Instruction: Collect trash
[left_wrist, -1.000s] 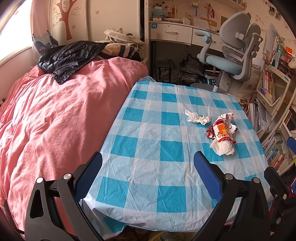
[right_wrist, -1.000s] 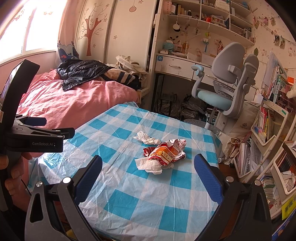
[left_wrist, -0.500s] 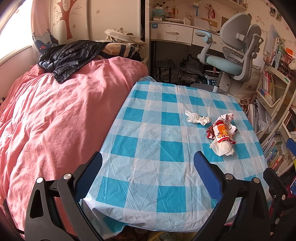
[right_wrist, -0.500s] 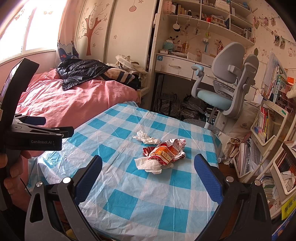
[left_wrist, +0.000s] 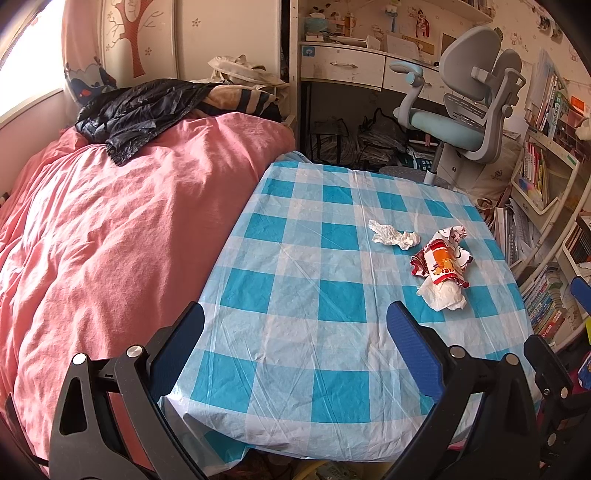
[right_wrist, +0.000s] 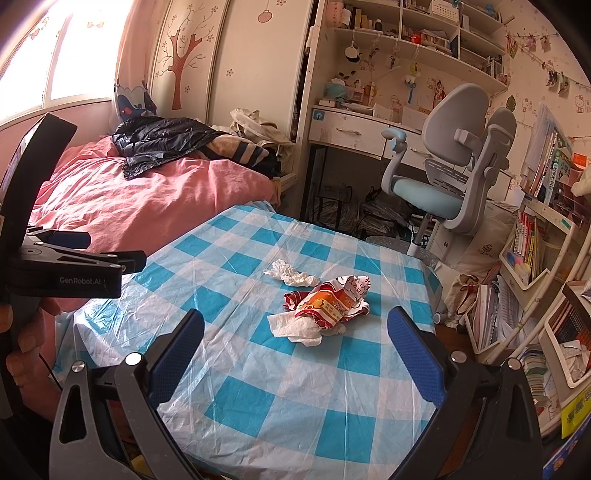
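2 claws are mine, and both stand wide apart with nothing between the pads: my left gripper (left_wrist: 295, 339) at the near edge of the table (left_wrist: 280, 332) beside the pink bed (left_wrist: 110, 229), my right gripper (right_wrist: 295, 338) low over the near end of the checked cloth.

Past my right claw, around the middle of the table, lies the trash in 3 pieces. Nearest is a white tissue (right_wrist: 295, 328), touching and partly tucked under a crumpled red and orange wrapper (right_wrist: 328, 301). Just beyond, apart from those 2, sits a smaller twisted tissue (right_wrist: 291, 275).

All 3 look feather-light and soft, so I judge they will crush flat and need little force. The wrapper looks like a glossy film and may slide or spring back; I would pinch it across its bunched middle, where the folds stack thickest. The tissues I would take at their tallest ridge, coming down steeply so the pads do not snag the thin plastic cloth and drag it.
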